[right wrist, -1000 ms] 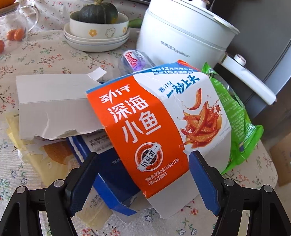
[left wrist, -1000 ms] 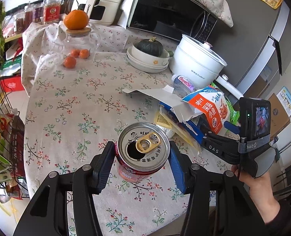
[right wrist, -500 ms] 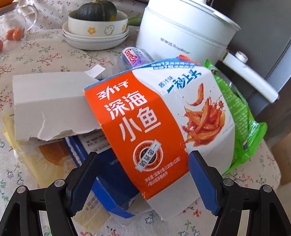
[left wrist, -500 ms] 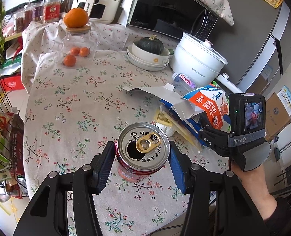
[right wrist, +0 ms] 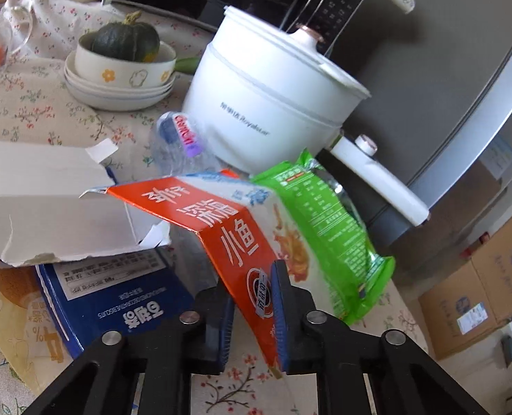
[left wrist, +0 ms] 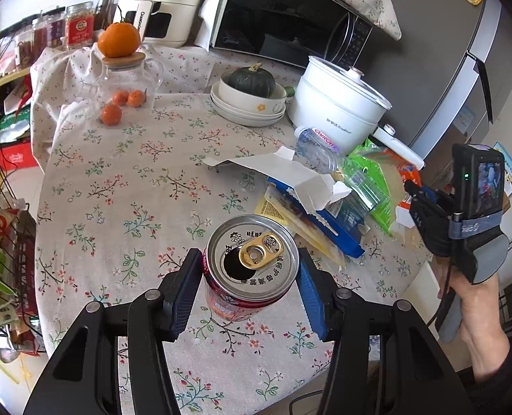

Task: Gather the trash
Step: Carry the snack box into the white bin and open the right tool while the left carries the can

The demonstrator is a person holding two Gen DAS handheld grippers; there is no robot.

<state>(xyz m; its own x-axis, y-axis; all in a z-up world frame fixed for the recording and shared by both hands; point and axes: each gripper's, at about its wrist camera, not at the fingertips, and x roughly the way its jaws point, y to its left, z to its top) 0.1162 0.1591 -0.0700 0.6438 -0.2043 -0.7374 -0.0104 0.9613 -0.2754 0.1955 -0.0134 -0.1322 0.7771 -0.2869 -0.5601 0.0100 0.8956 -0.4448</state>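
My left gripper (left wrist: 249, 276) is shut on an opened red drink can (left wrist: 252, 269) and holds it above the floral tablecloth (left wrist: 117, 180). My right gripper (right wrist: 256, 297) is shut on the lower edge of an orange and white snack box (right wrist: 228, 228), now folded flat. Beside it lie a green snack bag (right wrist: 325, 228), a torn blue biscuit box (right wrist: 117, 294) with a white flap (right wrist: 48, 207), a yellow wrapper (right wrist: 10, 311) and a crushed clear bottle (right wrist: 183, 138). The right gripper also shows in the left wrist view (left wrist: 421, 204) at the table's right edge.
A white electric pot (left wrist: 338, 107) stands behind the trash pile. Stacked bowls with a green squash (left wrist: 252, 97), a glass jar with oranges (left wrist: 124, 83), a microwave (left wrist: 290, 17) and a white appliance (left wrist: 162, 3) sit at the back. A wire rack (left wrist: 0, 242) is on the left.
My right gripper has closed on the orange snack box, which has folded flat and tilted. The left gripper still holds the can in the same place.
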